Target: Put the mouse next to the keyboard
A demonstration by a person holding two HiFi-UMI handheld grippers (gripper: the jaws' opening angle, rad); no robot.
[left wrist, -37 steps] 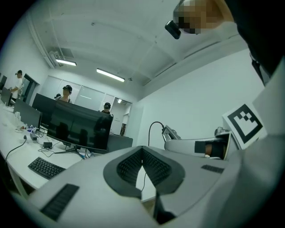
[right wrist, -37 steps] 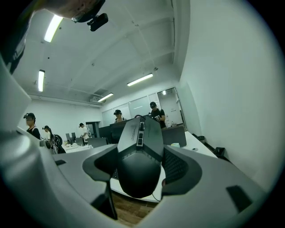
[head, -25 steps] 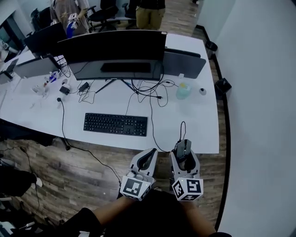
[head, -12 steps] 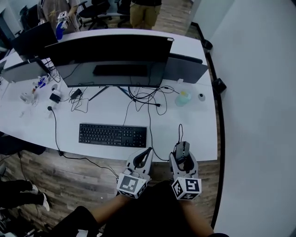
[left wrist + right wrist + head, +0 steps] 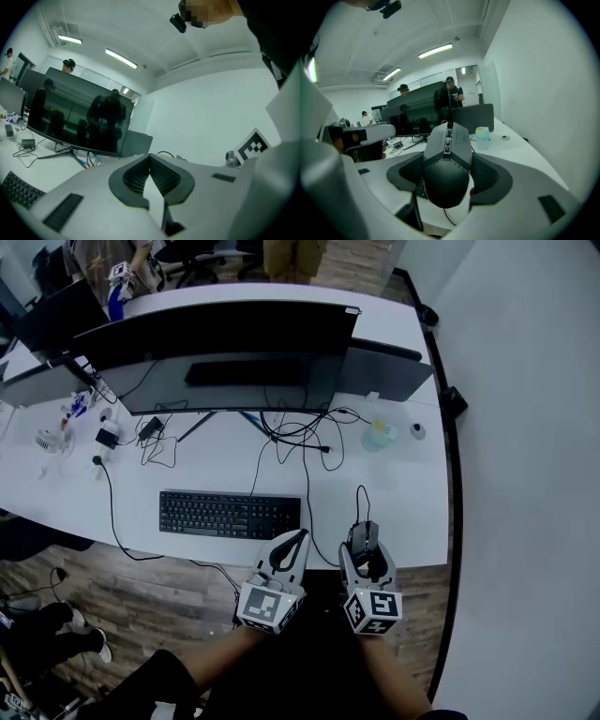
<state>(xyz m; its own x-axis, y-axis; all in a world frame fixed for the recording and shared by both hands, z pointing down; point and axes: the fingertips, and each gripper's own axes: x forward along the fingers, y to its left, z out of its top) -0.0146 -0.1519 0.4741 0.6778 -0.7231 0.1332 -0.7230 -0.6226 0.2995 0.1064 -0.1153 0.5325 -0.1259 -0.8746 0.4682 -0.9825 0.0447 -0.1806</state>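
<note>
Right tongs [image 5: 365, 557] are clamped on the mouse [image 5: 363, 534], one jaw on each flank. This grip leaves the underside free for setting down. Left tongs [image 5: 288, 551] are closed on nothing and held just beside the right pair, judged idle.

Mouse position: at the near edge of the desk [image 5: 403, 502], to the right of the keyboard [image 5: 230, 515] and apart from it. Its cord [image 5: 358, 501] leads away across the desk.

Contact between mouse and desk cannot be determined. The jaw pads cover the mouse's lower flanks. The monitor [image 5: 216, 343] conceals the desk surface behind it.
</note>
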